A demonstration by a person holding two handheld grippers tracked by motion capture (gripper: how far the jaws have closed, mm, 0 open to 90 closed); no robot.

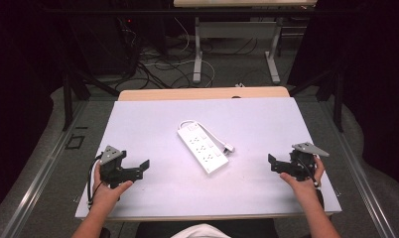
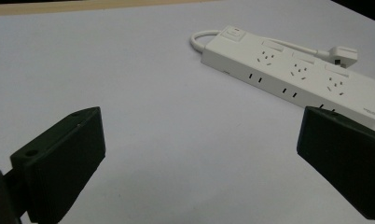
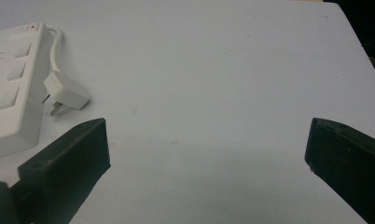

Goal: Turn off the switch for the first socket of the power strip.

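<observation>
A white-topped table [image 1: 153,124] carries 1 white power strip [image 1: 203,147] lying flat mid-surface, its cord [image 1: 211,130] and plug [image 1: 229,148] alongside.

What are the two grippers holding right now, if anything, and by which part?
Nothing. The left gripper and right gripper are both open, apart from the power strip lying between them.

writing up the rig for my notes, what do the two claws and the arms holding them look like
Both are handheld black two-jaw tools. The left claw and the right claw each carry a grey three-cornered plate on top, and their jaws end in blocky, flat-faced black pads with a small round hole near the base. A black cable loops from the left one by the wrist. The forearms are bare, with no sleeves in view.
</observation>
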